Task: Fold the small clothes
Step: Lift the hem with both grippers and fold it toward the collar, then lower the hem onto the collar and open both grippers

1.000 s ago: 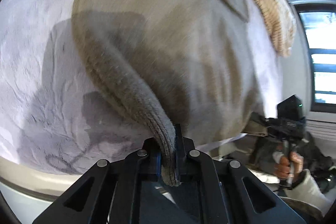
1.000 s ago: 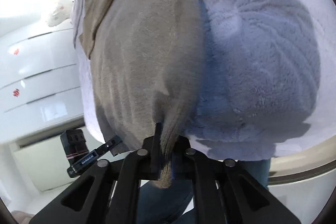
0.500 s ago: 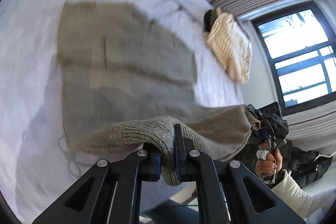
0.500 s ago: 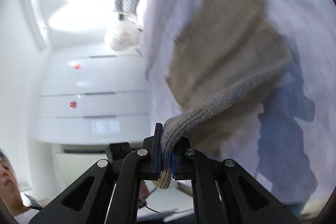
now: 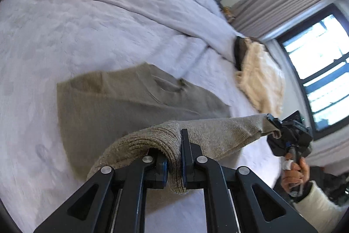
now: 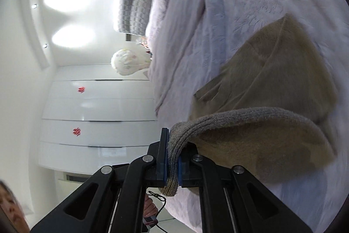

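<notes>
On the lilac bed point(image 5: 87, 25), both the left gripper point(image 5: 174, 158) and the right gripper point(image 6: 173, 158) pinch the taupe sweater's point(image 5: 122, 102) ribbed hem, its body stretching ahead of them

Both tools are squeezed tight on cloth. The left tool point(image 5: 174, 158) tips down. The right tool point(image 5: 275, 130) is off to the side, held up by a hand point(image 5: 293, 174) in a white sleeve.

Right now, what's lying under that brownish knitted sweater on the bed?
The sweater lies on a pale lilac bedspread, which shows all round it. Whatever is directly beneath the knit is covered.
</notes>
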A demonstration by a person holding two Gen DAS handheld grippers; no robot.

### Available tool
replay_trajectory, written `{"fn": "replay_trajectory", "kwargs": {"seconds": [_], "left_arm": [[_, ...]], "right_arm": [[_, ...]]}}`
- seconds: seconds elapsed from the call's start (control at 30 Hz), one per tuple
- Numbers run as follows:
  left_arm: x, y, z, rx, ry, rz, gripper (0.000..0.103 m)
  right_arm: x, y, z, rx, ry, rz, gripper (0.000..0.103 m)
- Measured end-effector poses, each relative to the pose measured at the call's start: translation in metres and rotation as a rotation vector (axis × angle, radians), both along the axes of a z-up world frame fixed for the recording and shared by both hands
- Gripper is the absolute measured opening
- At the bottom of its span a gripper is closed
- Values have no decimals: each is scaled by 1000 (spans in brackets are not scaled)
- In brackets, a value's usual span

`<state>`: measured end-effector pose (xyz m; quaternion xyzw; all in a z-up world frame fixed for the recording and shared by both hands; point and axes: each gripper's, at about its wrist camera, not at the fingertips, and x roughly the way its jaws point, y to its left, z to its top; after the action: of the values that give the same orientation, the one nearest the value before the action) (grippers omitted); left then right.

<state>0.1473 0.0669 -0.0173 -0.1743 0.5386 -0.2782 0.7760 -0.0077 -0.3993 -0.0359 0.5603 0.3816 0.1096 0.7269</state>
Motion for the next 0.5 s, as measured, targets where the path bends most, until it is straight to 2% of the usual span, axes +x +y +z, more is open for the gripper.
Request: {"fn": "replay_trajectory", "kwargs": {"seconds": [0.13, 0.23, 0.27, 0.3, 0.4, 0.5], "left_arm": [[26, -6, -39, 59, 22, 51, 10], [39, -5, -75, 123, 85, 109, 12], [43, -4, -86, 140, 108, 135, 24], [45, -3, -93, 157, 115, 156, 31], [43, -2, -98, 162, 77, 166, 31], [36, 1, -82, 183, 22, 181, 31]], "right_arm": [[47, -23, -50, 11, 73, 26, 7], [72, -38, -87, 37, 113, 22, 7], [77, -42, -102, 54, 126, 20, 7], [81, -43, -112, 63, 132, 23, 7], [84, -47, -136, 80, 146, 19, 7], [82, -52, -147, 105, 144, 2, 9]]}}
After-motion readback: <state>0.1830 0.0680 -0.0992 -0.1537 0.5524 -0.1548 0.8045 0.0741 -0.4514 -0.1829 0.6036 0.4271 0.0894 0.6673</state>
